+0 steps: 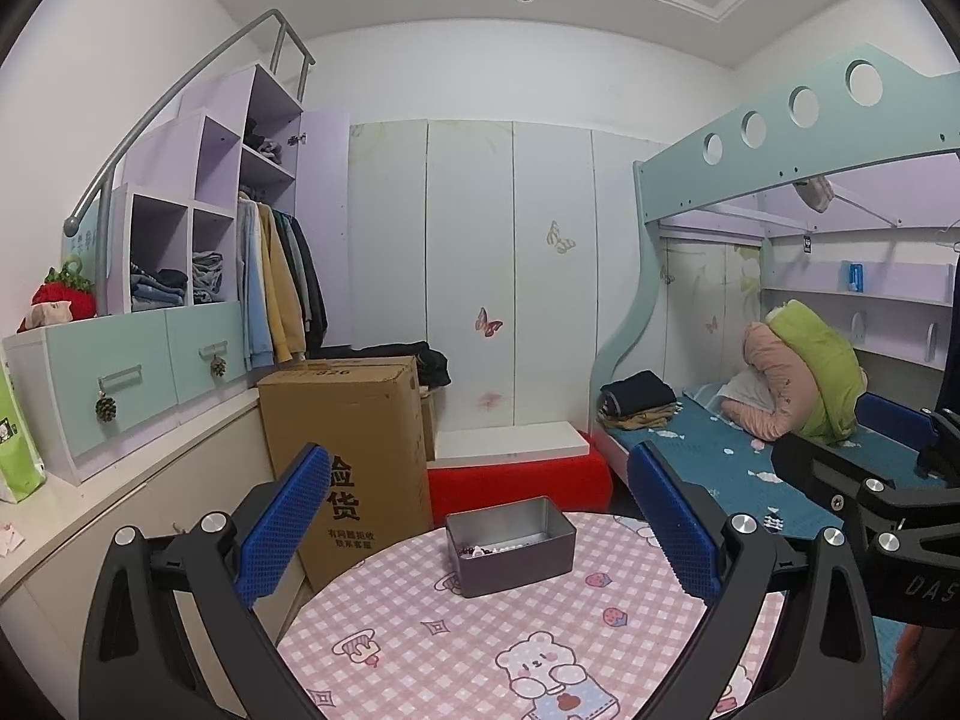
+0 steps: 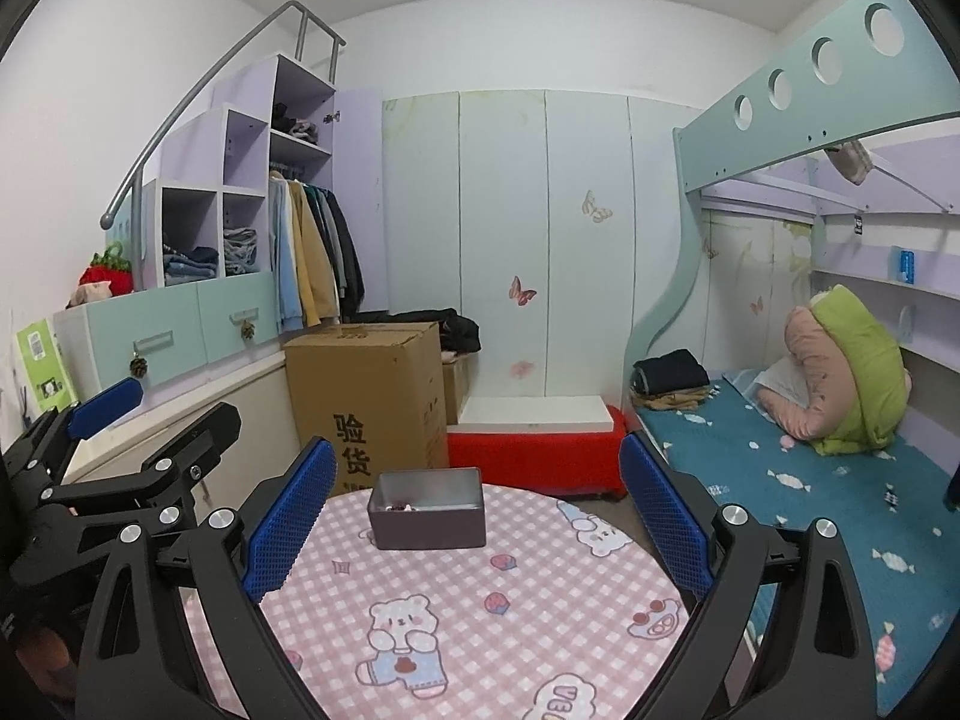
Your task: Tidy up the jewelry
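One box, two grippers
Both my left fingers and right fingers are spread wide, grasping nothing; one gray box sits ahead on the counter.

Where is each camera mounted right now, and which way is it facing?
Left wrist: on the left claw, looking nearly level across the round table at the metal box; its open blue fingers frame the view, right claw at the right edge.
Right wrist: on the right claw, same heading; open fingers, left claw at the left edge.
Shared: table, box, cardboard carton, bed, wardrobe.
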Motion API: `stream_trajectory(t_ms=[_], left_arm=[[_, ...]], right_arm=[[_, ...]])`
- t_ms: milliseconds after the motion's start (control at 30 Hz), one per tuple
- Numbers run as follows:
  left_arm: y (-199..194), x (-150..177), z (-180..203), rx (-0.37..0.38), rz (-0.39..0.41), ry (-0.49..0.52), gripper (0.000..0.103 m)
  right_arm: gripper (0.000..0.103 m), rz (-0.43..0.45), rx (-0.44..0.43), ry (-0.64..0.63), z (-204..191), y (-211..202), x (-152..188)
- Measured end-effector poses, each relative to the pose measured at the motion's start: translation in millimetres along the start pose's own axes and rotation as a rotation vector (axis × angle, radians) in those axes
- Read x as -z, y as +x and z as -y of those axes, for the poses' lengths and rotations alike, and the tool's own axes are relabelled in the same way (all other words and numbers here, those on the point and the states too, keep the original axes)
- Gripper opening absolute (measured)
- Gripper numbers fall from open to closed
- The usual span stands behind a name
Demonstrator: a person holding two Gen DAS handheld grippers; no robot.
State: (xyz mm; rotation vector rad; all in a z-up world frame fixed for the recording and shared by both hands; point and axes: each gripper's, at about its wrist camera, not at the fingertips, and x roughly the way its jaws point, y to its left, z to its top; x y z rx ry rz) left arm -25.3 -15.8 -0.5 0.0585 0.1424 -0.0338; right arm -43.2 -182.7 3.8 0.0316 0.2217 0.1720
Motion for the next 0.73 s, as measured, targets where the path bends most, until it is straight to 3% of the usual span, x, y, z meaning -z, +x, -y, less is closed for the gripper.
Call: stream_trajectory(t_ms=[733], left_arm=[[7.4,-1.4,-6.1,-0.003,-0.028,-0.024,0.096]], right_arm=[[0.092,-0.023,-0.002,-0.004,-1.6,8.0,-1.2]])
